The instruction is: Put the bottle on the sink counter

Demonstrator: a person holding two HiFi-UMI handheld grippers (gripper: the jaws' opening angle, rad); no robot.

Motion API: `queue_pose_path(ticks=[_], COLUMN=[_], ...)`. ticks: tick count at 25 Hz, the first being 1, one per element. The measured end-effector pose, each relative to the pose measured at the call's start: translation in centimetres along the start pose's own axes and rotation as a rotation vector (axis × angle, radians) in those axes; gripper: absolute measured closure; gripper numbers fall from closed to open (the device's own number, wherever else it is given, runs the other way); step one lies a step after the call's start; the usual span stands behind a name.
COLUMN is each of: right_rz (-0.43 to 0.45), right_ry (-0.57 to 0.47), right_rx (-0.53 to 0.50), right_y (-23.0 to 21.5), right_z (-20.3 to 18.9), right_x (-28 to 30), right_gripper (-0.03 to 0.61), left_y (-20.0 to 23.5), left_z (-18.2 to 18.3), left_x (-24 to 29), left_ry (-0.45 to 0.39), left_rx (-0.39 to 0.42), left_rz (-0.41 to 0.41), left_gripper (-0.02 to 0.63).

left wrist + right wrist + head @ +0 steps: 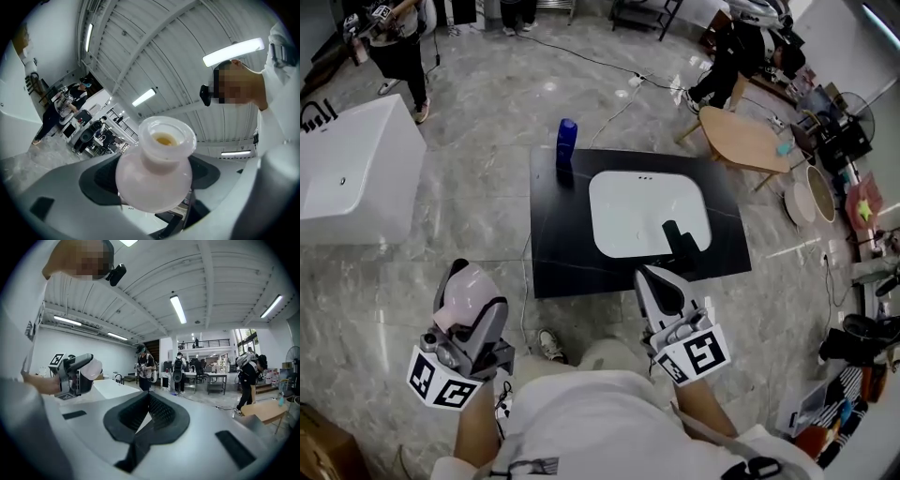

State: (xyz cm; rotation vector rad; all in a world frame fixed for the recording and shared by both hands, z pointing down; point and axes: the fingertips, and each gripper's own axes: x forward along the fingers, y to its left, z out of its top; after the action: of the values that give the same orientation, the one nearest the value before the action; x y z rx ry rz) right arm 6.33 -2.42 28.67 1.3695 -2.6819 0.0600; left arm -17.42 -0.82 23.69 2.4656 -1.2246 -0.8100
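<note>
The left tongs (pixel 473 305) are clamped on a pale pink, round-bellied plastic bottle (pixel 154 173). Their pads press the wide belly from both sides, so the short open neck stands clear above them. That grip low on the body probably keeps the base free for setting down. The bottle hangs in the air over the grey marble floor (pixel 487 103), close to the person's body and short of the near edge of the black sink tabletop (pixel 553 253). It is not yet placed. The right tongs (pixel 147 416) are closed together with nothing between them, held alongside and level. They look like a spare hand that plays no part in the carry. On the tabletop, the white rectangular basin (pixel 637 216) and black faucet (pixel 680 242) take up the middle. A tall blue bottle (pixel 566 141) stands at the far left corner. The bare black strip left of the basin therefore seems the likeliest landing spot, being the side nearest the loaded tongs.
</note>
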Motion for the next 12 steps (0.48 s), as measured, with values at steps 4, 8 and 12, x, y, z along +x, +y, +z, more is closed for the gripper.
queue_pose_path(ticks=[4, 8, 12], right_rz=[-0.020, -0.026, -0.002], right_ry=[0.003, -0.006, -0.018], right_rx=[0.004, 0.001, -0.001], right_y=[-0.9, -2.4, -3.6], right_z=[0.3, 0.4, 0.6], right_x=[0.7, 1.0, 1.3], right_gripper=[0.568, 0.568, 0.568], left_y=[0.7, 0.6, 0.0], left_z=[-0.8, -1.9, -2.5], left_x=[1.5, 3.2, 4.1], left_ry=[0.020, 0.024, 0.021], left_rx=[-0.032, -0.038, -0.021], left_rz=[-0.008, -0.023, -0.013], left_gripper=[0.207, 0.206, 0.207])
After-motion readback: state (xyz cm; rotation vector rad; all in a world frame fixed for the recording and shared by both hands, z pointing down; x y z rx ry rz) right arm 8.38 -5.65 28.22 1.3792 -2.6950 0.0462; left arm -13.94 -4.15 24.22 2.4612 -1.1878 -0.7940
